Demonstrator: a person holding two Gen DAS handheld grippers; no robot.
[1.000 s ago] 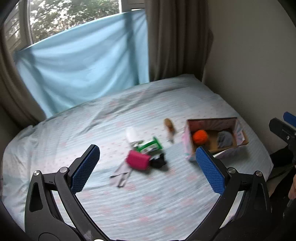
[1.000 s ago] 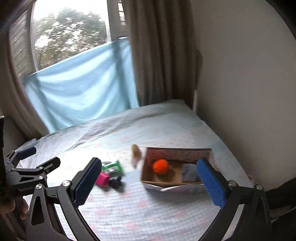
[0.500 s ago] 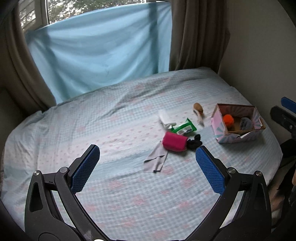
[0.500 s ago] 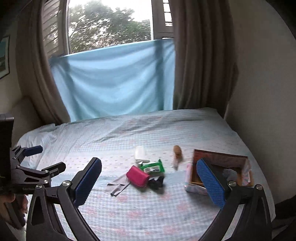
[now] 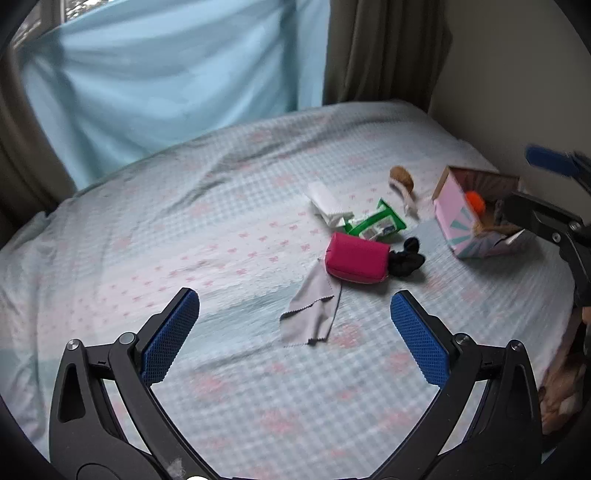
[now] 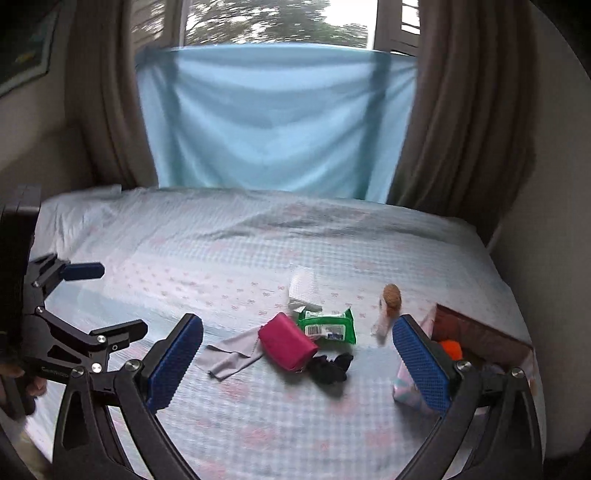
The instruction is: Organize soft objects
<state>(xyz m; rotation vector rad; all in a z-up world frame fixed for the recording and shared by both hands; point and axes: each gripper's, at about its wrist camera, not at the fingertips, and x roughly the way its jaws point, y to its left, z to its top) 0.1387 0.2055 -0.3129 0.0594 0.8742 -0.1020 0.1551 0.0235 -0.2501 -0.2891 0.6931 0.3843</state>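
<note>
Home bedroom: bed [image 6: 229, 258] under checked sheet with pink bows, brown curtains [image 6: 465, 110] flanking window [image 6: 280, 22], blue cloth [image 6: 273, 122] hung across lower pane.

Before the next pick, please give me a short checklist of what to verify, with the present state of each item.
1. Left gripper open and empty: ok, jaws wide apart.
2. Right gripper open and empty: ok.
3. Box open at the top to receive items: ok; orange ball already inside.
4. Grey cloth free to lift: not ok, its far corner runs under the pink pouch.
5. Black fabric piece reachable: ok, though it touches the pouch.
6. Room left in the box: cannot tell, the inside is partly hidden in both views.
</note>
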